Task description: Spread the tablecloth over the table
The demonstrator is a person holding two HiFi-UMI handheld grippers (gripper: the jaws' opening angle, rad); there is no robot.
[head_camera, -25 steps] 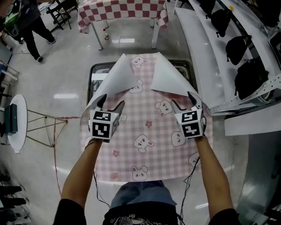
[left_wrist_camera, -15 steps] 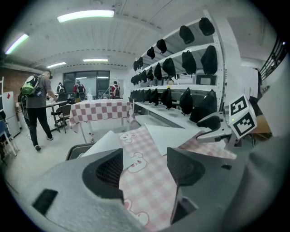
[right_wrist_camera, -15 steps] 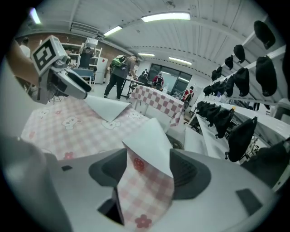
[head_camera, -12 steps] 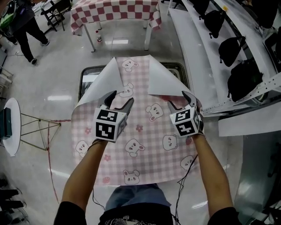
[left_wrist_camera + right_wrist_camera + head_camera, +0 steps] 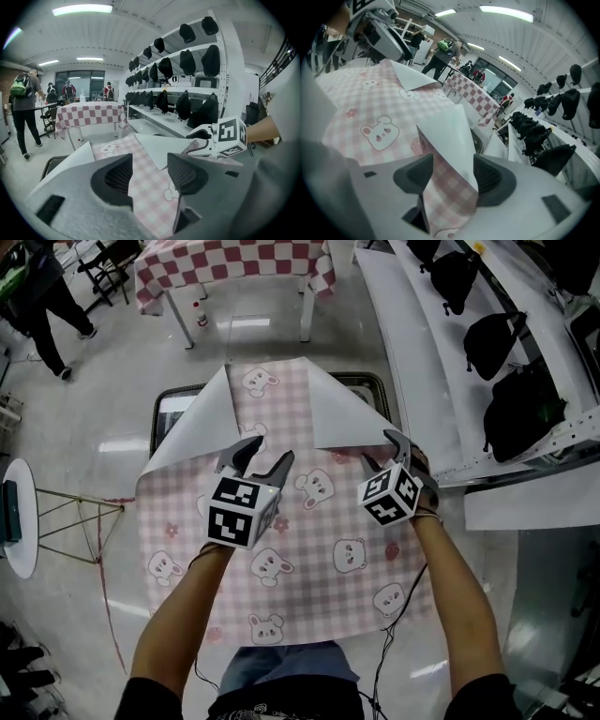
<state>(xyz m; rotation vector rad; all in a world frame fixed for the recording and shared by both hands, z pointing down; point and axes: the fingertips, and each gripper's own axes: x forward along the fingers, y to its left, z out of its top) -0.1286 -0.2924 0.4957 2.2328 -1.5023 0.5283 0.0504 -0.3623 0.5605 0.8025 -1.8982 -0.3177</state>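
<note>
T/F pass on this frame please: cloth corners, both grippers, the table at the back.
1. The tablecloth has its two far corners folded back, white side up. True.
2. The left gripper is clamped on the tablecloth. False: its jaws stand apart, having just been closing, with nothing between them; the tablecloth lies below.
3. A folded flap stands between the jaws of the right gripper. True; those jaws have also just been closing and do not press it yet.
4. The far table wears a plain blue cover. False: red-and-white checks.
</note>
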